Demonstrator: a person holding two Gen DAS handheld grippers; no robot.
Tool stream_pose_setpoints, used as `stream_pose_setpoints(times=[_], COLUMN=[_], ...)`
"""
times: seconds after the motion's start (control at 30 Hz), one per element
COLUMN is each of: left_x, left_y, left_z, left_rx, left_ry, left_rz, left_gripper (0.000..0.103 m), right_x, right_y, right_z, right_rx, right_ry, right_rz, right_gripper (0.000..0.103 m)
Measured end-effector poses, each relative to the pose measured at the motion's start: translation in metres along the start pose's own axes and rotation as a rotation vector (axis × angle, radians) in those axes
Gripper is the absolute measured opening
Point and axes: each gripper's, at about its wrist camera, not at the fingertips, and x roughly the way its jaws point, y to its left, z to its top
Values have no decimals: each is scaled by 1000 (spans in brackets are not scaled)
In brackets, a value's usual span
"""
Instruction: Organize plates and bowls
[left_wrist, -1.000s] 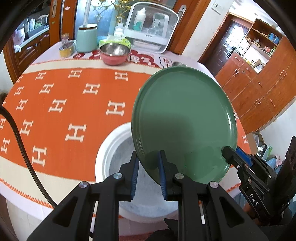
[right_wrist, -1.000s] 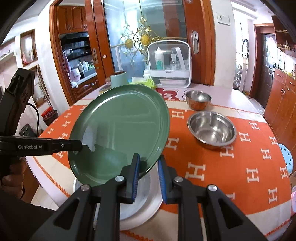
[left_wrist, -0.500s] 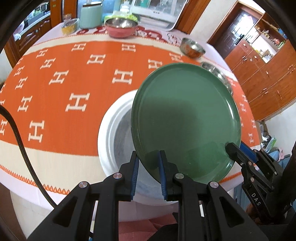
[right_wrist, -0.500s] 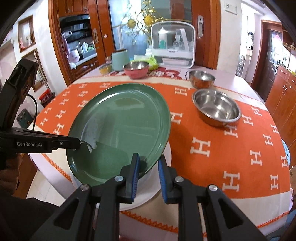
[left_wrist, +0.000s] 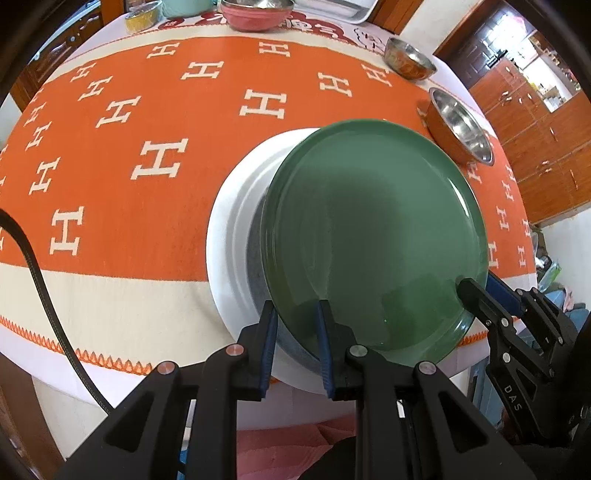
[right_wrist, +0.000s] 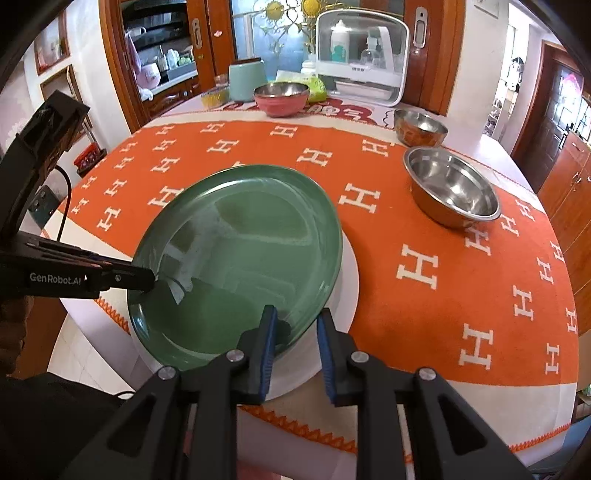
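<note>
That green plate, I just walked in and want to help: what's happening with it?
A person holds the green plate by opposite rim edges, one in the left gripper and one in the right gripper. It hangs tilted just above the white plate on the orange tablecloth, not yet stacked.

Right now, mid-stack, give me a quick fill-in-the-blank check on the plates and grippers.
1. Both grippers hold the ____ plate by its rim.
2. Directly beneath it lies a ____ plate.
3. The left gripper is ____ on the plate's near edge.
4. Beyond the right gripper, the steel bowl on the orange cloth holds ____.

Missing words: green; white; shut; nothing
</note>
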Motion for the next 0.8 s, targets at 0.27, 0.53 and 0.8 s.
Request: stream_pose_setpoints(times=[0.27, 0.53, 0.8], left_x=[1, 1, -14], left_y=[-2, -1, 10], left_z=[6, 13, 20], left_rx=[51, 91, 141], left_ry=[20, 19, -4], left_rz=[3, 5, 2], left_gripper=[18, 18, 20], right_x=[6, 4, 1], right_y=[-1, 11, 25], right_z=[-6, -1, 12], right_rx=[15, -7, 8], right_ry=[45, 39, 26], right_rz=[-12, -21, -54], right_gripper=[24, 24, 24])
